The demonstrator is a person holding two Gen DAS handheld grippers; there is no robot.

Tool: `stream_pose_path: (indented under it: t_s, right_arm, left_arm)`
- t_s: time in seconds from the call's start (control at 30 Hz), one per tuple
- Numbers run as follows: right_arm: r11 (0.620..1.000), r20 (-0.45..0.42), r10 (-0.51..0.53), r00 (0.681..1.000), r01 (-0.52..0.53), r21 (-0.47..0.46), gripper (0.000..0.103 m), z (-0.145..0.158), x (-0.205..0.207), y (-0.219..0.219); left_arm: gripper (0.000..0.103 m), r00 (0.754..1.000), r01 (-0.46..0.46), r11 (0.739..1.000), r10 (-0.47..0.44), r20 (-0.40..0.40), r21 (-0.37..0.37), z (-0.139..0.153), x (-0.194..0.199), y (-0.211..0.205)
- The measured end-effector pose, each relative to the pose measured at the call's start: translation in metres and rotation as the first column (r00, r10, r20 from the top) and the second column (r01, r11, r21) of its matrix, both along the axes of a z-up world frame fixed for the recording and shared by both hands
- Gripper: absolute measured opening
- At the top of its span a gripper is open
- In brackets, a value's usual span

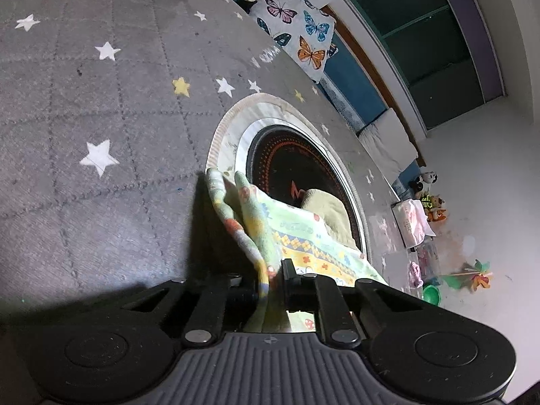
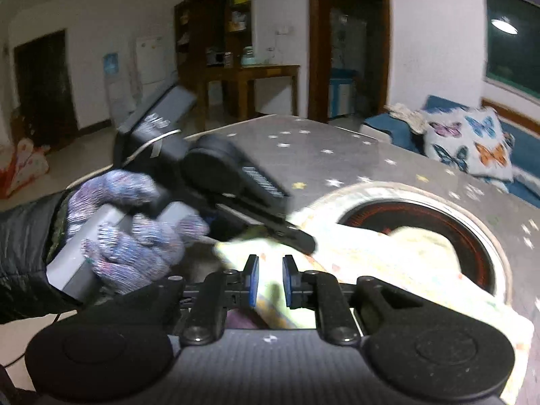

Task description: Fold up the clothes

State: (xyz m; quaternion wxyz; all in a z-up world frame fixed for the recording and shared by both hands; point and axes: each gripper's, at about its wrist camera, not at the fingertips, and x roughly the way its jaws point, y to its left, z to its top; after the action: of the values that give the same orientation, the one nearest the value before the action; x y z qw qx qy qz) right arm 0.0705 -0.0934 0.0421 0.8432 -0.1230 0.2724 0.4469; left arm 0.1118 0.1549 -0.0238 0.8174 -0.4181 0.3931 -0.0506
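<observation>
A light green and yellow patterned garment (image 1: 297, 236) lies over the round hob (image 1: 297, 168) on the grey star-patterned table (image 1: 101, 101). My left gripper (image 1: 271, 275) is shut on the garment's edge, and a fold stands up in front of it. In the right wrist view the same garment (image 2: 388, 263) spreads to the right. My right gripper (image 2: 270, 280) is open with the cloth between its blue pads (image 2: 252, 281). The left gripper (image 2: 256, 199) shows there in a gloved hand (image 2: 128, 222), pinching the cloth just ahead.
A blue bench with a butterfly cushion (image 1: 297, 30) runs along the table's far side. Toys and a tissue box (image 1: 415, 222) are on the floor beyond. In the right wrist view a wooden table (image 2: 249, 77) and shelves stand at the back.
</observation>
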Motion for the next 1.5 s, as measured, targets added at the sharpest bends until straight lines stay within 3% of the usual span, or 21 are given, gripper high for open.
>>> stream_pose_path:
  t_s: [0.17, 0.33, 0.6, 0.83, 0.9, 1.03, 1.13, 1.2, 1.5]
  right_arm:
    - [0.981, -0.019, -0.193, 0.981, 0.192, -0.024, 0.014, -0.007, 0.029, -0.046]
    - [0.921, -0.039, -0.389, 0.921, 0.387, -0.044, 0.014, -0.019, 0.067, -0.089]
    - [0.844, -0.08, -0.535, 0.841, 0.531, -0.073, 0.014, -0.048, 0.107, -0.125]
    - [0.794, -0.088, -0.608, 0.789, 0.607, -0.04, 0.042, -0.048, 0.108, -0.146]
    - [0.785, -0.102, -0.619, 0.779, 0.619, -0.034, 0.042, -0.05, 0.113, -0.147]
    - [0.782, -0.153, -0.616, 0.773, 0.623, -0.002, 0.037, -0.053, 0.118, -0.148]
    - [0.792, -0.164, -0.6, 0.783, 0.61, 0.013, 0.014, -0.053, 0.117, -0.145]
    - [0.791, -0.152, -0.603, 0.783, 0.612, 0.018, 0.006, -0.051, 0.115, -0.144]
    - [0.766, -0.092, -0.632, 0.77, 0.638, 0.081, 0.004, -0.018, 0.097, -0.172]
  left_arm:
    - [0.013, 1.0, 0.005, 1.0, -0.005, 0.008, 0.021, 0.002, -0.001, -0.002]
    - [0.013, 1.0, 0.005, 0.999, -0.005, 0.006, 0.035, 0.002, -0.001, -0.003]
    - [0.013, 1.0, 0.012, 0.998, -0.013, 0.009, 0.067, 0.004, -0.001, -0.005]
    - [0.013, 1.0, 0.019, 0.994, -0.02, 0.017, 0.108, 0.008, 0.0, -0.01]
    - [0.013, 0.999, 0.022, 0.992, -0.025, 0.021, 0.123, 0.009, 0.0, -0.012]
    - [0.013, 0.999, 0.03, 0.987, -0.036, 0.036, 0.158, 0.014, 0.001, -0.016]
    - [0.013, 0.998, 0.037, 0.982, -0.047, 0.051, 0.187, 0.02, 0.001, -0.021]
    - [0.012, 0.996, 0.042, 0.979, -0.056, 0.065, 0.201, 0.026, 0.001, -0.024]
    - [0.01, 0.973, 0.13, 0.956, -0.175, 0.153, 0.265, 0.068, 0.023, -0.067]
